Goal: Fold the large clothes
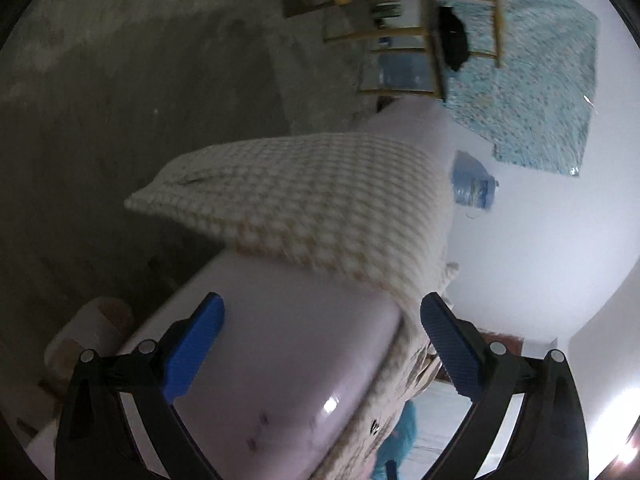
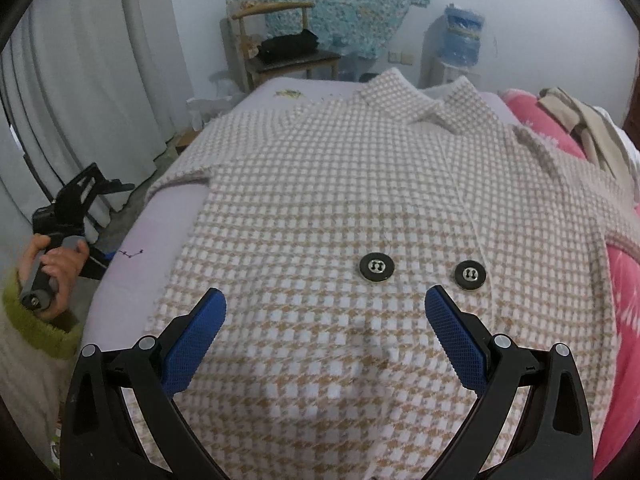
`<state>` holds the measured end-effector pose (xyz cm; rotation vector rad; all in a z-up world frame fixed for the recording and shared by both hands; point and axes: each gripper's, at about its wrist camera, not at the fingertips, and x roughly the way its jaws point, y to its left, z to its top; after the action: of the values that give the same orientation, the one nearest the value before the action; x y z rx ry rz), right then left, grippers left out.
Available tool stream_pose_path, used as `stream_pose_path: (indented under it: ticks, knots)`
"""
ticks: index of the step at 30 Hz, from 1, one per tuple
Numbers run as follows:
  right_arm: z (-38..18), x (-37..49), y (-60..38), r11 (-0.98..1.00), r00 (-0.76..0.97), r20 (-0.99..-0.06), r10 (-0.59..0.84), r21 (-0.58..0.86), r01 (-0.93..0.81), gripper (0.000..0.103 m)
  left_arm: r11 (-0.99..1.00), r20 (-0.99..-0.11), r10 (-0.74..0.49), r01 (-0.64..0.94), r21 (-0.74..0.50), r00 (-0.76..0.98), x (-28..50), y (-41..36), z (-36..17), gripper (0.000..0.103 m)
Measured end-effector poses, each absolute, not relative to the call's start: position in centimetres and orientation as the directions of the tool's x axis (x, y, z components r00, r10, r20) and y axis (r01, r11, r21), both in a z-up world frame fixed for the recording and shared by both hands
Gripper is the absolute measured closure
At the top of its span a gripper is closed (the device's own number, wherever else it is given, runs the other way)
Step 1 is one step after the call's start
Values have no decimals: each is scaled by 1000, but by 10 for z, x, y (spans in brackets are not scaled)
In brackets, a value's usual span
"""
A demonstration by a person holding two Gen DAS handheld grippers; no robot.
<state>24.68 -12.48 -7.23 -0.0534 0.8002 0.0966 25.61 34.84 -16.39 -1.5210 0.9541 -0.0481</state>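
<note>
A beige-and-white houndstooth coat (image 2: 340, 208) lies spread front up on a lilac bed (image 2: 160, 232), collar at the far end, two black buttons (image 2: 376, 267) near my right gripper. My right gripper (image 2: 325, 312) is open and empty just above the coat's lower front. My left gripper (image 1: 322, 316) is open and empty, rolled sideways at the bed's left side; one coat sleeve (image 1: 304, 204) lies over the bed edge (image 1: 280, 320) ahead of it. The left gripper also shows in the right wrist view (image 2: 86, 196), held in a hand beside the bed.
A pink blanket (image 2: 624, 280) and beige clothes (image 2: 588, 128) lie along the bed's right side. A wooden chair (image 2: 288, 56) with a black item, a hanging floral cloth (image 2: 332, 4) and a water dispenser (image 2: 460, 40) stand beyond the bed. White curtains (image 2: 88, 92) hang at the left.
</note>
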Motion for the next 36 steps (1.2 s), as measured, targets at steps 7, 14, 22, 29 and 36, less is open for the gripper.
stream_pose_path:
  ticks: [7, 14, 22, 29, 36]
  knots:
    - [-83, 258, -128, 995, 671, -739, 63, -1, -95, 8, -129, -356, -632, -546, -828, 689, 290, 367, -224, 7]
    - [-87, 265, -134, 998, 665, -746, 44, -4, -70, 8, -157, -396, -617, -599, -785, 680, 315, 386, -248, 17]
    - [-81, 263, -145, 999, 677, -736, 25, -3, -41, 8, 31, -549, -520, -628, -778, 654, 328, 410, -208, 85]
    - [-75, 255, -157, 1000, 693, -720, 21, 14, -15, 8, 311, -559, -389, -467, -828, 732, 335, 406, -85, 98]
    - [-67, 245, -166, 1000, 713, -701, 9, 21, 8, 8, 691, -473, -441, -48, -721, 763, 341, 281, 68, 98]
